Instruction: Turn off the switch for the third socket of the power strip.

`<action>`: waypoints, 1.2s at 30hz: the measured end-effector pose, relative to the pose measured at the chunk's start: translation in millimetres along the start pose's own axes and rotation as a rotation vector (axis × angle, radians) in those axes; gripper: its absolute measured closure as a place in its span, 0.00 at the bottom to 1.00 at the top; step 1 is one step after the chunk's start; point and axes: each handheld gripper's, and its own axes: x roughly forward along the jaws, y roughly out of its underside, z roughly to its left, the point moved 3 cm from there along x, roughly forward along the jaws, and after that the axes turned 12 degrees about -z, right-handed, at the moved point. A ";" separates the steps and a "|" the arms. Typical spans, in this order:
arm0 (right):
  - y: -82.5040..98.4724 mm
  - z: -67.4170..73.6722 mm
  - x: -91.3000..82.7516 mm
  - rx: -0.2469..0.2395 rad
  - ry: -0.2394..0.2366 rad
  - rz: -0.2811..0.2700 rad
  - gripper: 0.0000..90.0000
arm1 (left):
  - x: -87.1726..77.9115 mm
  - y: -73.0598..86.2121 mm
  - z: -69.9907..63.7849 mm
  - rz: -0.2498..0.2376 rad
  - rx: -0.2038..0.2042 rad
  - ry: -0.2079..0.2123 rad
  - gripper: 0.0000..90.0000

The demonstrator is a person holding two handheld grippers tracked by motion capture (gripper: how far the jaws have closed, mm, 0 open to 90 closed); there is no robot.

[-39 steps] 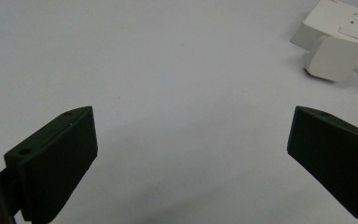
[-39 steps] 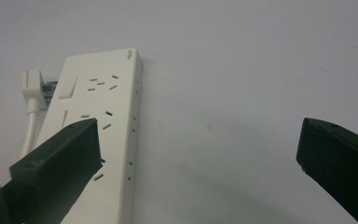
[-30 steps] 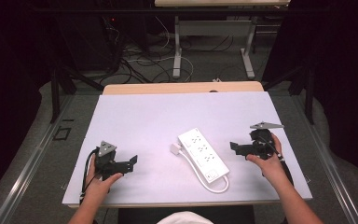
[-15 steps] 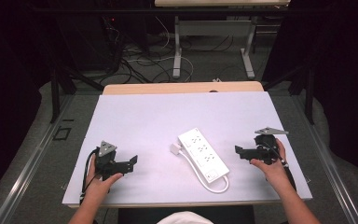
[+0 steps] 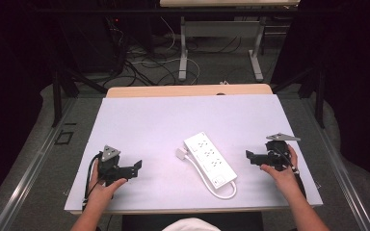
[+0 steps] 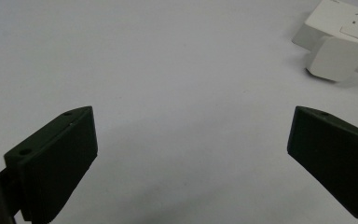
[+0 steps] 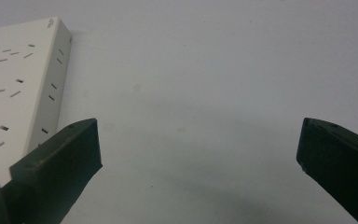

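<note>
Your right tool (image 5: 251, 156) has drifted slightly outward toward the worktop's (image 5: 173, 115) right edge since a second ago; your left tool (image 5: 136, 167) has not moved. Both rest low near the front edge, jaws spread wide, holding nothing, pointing inward. Between them, apart from both, the white power strip (image 5: 209, 159) lies diagonally, its plug (image 5: 181, 153) at its left side.

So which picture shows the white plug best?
The left gripper view: the plug is close and sharp beside the power strip. In the high view the plug is tiny. The right gripper view gives just the power strip's slotted side.
</note>
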 end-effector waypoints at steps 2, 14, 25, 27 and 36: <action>1.3 -1.8 0.2 -0.004 0.007 0.001 0.00 | 0.0 0.0 0.0 0.000 0.000 0.000 0.02; 9.0 -6.7 3.9 -0.047 0.052 -0.015 0.00 | -0.3 -0.2 -0.1 -0.002 0.000 0.002 0.02; 15.6 -5.3 7.8 -0.049 0.039 -0.003 0.00 | 0.1 -0.2 -0.2 -0.001 -0.001 0.003 0.02; 16.8 -4.4 8.1 -0.049 0.036 0.002 0.00 | 0.0 -0.2 -0.1 0.000 -0.001 0.003 0.02; 19.4 -2.9 9.1 -0.044 0.037 0.008 0.00 | 0.3 -0.3 -0.1 -0.002 0.000 0.003 0.02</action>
